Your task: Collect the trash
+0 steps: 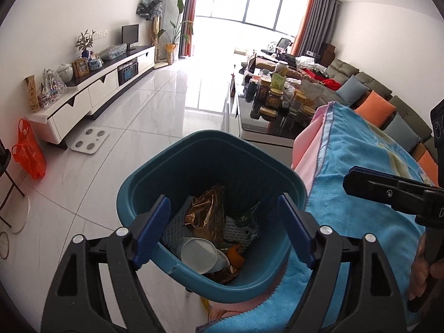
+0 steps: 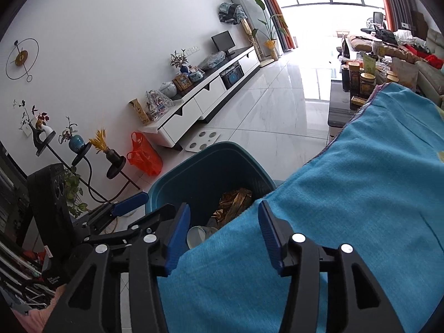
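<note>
A teal trash bin [image 1: 144,183] stands on the floor beside a table draped in a blue towel [image 1: 355,172]. Inside lie a gold foil wrapper [image 1: 208,213], a white cup [image 1: 199,254], white foam netting [image 1: 177,224] and an orange scrap [image 1: 236,258]. My left gripper [image 1: 223,229] is open and empty, right above the bin's mouth. My right gripper [image 2: 223,236] is open and empty over the towel's edge [image 2: 333,208], next to the bin [image 2: 194,172]. The right gripper's finger shows in the left wrist view [image 1: 388,191]; the left gripper's finger shows in the right wrist view [image 2: 130,201].
A white TV cabinet [image 1: 91,91] runs along the left wall, with an orange plastic bag [image 1: 27,149] and a white scale [image 1: 90,140] on the floor by it. A coffee table with several jars [image 1: 277,97] and a sofa [image 1: 388,105] stand beyond the towel.
</note>
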`<state>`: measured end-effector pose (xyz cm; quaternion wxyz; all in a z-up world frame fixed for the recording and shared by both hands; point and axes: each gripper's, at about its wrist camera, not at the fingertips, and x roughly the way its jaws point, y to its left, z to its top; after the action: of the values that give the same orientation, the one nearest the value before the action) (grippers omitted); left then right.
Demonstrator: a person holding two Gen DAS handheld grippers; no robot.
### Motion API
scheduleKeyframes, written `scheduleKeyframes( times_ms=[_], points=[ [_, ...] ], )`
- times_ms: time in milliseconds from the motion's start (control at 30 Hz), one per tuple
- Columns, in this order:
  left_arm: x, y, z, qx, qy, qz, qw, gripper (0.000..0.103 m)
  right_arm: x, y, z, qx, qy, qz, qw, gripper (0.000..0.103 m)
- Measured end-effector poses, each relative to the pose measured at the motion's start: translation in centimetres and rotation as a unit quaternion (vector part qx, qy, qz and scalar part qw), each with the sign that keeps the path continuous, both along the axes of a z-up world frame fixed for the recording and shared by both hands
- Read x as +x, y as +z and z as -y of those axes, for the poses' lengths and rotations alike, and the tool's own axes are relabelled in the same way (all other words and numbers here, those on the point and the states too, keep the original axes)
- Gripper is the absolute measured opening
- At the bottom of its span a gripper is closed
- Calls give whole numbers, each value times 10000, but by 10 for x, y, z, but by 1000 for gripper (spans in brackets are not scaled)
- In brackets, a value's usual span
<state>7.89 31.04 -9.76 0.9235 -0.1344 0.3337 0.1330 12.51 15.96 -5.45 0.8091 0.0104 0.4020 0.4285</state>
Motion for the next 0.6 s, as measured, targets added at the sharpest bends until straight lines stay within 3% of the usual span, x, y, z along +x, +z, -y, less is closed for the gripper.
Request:
scheduleKeyframes(
  times_ms=[100, 233, 433, 600],
  points=[
    [-20, 15, 17, 276, -125, 270, 9992, 97, -17, 11, 27, 50, -146, 394, 9991, 62],
    [-41, 29, 40, 374, -280, 537, 9975, 97, -41, 22, 67, 32, -473, 1029, 9936, 80],
    [-55, 42, 87, 668, -470, 865, 9929, 97, -78, 29, 121, -20, -1116, 1780, 9777, 95],
    [-61, 53, 132, 837, -732, 1209, 9864, 97, -105, 33, 170, 38, -1907, 2233, 9559, 96]
  ],
)
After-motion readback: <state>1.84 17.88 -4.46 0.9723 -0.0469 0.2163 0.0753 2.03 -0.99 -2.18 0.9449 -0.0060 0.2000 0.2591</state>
